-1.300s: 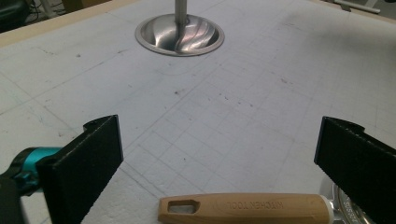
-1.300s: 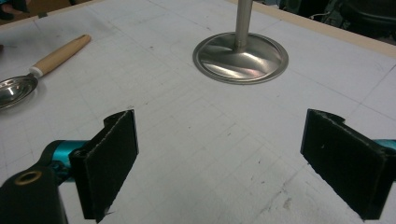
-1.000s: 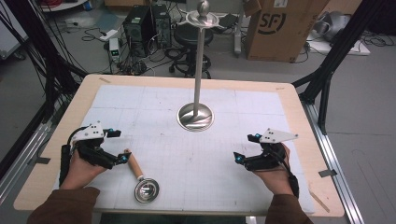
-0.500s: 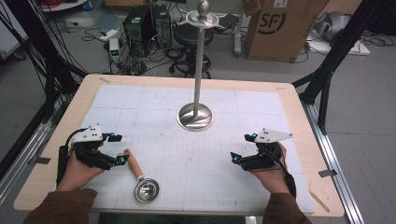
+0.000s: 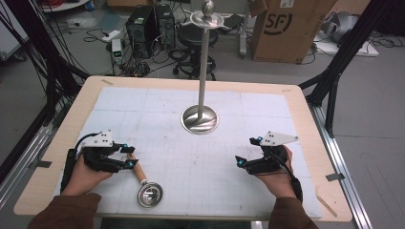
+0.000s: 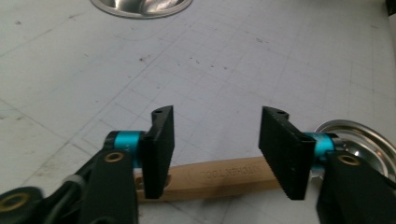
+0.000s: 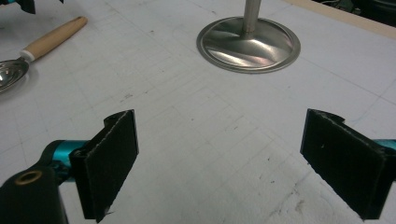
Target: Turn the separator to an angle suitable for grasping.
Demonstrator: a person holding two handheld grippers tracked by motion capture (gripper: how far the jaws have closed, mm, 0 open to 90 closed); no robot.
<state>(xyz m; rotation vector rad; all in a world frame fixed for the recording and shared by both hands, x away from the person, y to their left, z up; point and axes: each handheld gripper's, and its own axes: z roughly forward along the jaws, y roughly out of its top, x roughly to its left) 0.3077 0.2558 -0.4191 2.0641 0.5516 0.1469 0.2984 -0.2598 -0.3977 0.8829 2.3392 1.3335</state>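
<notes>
This is a lab or test room: a pale wooden table (image 5: pixel 305 102) under a white gridded mat (image 5: pixel 143 102) stands amid black metal frame struts (image 5: pixel 351 45), tangled black cables (image 5: pixel 52 62), black computer towers (image 5: pixel 150 24), a brown cardboard shipping box (image 5: pixel 286 28) and a black wheeled stool (image 5: pixel 191 40) on grey floor.

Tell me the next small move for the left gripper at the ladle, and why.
Probably keep closing the left gripper on the wooden handle of the ladle. Its jaws have just been closing and now straddle the handle lengthwise, with gaps still showing at the pads, so nothing is gripped yet. The ladle lies flat on the table; the right gripper waits open, apart from it.
</notes>
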